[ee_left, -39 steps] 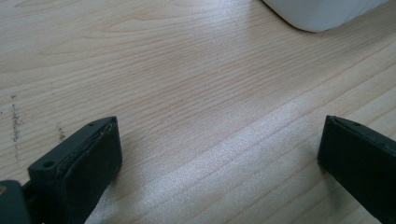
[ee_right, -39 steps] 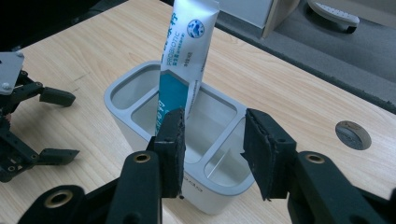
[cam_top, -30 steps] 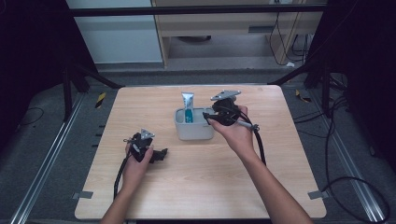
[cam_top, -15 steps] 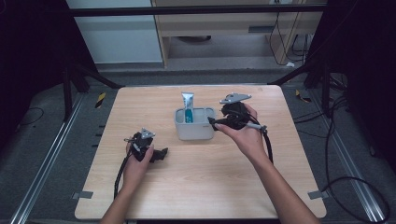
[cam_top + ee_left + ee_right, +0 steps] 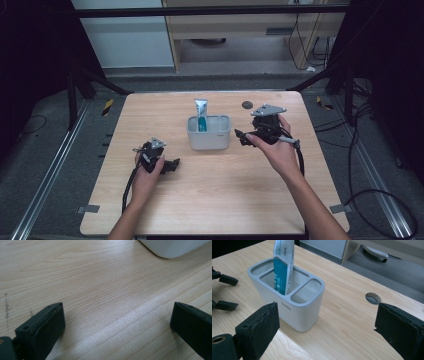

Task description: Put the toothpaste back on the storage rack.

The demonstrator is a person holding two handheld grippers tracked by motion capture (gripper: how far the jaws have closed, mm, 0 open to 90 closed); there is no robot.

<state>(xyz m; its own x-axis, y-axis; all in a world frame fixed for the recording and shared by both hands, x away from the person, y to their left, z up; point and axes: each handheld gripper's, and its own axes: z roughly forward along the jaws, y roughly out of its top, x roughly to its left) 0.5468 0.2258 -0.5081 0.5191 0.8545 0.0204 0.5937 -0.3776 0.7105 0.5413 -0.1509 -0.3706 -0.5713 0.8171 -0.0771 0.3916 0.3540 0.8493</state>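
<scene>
**benchwatcher:** While the right claw [image 5: 240, 137] sits just to the right of the white holder [image 5: 209, 134], its jaws are spread wide with nothing between them. They've just been opening up, and from the right gripper view you can see the holder standing a little way in front of the left-hand pad [image 5: 265, 326], not touched. So no grip on anything right now.

**pinewood_42:** ok, and the toothpaste tube [image 5: 201, 115]? Where's that at?

**benchwatcher:** Standing upright in the holder, teal and white, top end poking well above the rim. In the right gripper view the holder has a long slot at the far end, a big middle compartment and a slot at the near end; the tube [image 5: 283, 267] is in the big middle one, leaning against its far wall. The holder itself is around the middle of the desk [image 5: 225, 200], toward the far edge.

**pinewood_42:** what's the left one up to?

**benchwatcher:** The left claw [image 5: 173, 164] is low over the desk, down and to the left of the holder, well apart from it. Jaws wide there too, just bare wood between the pads [image 5: 51, 327] in the left gripper view, with a corner of the holder [image 5: 172, 247] at the top of the picture.

**pinewood_42:** anything else on the desk?

**benchwatcher:** Only a small round dark disc [image 5: 246, 104] set into the desktop, beyond the right hand [image 5: 277, 150].
</scene>
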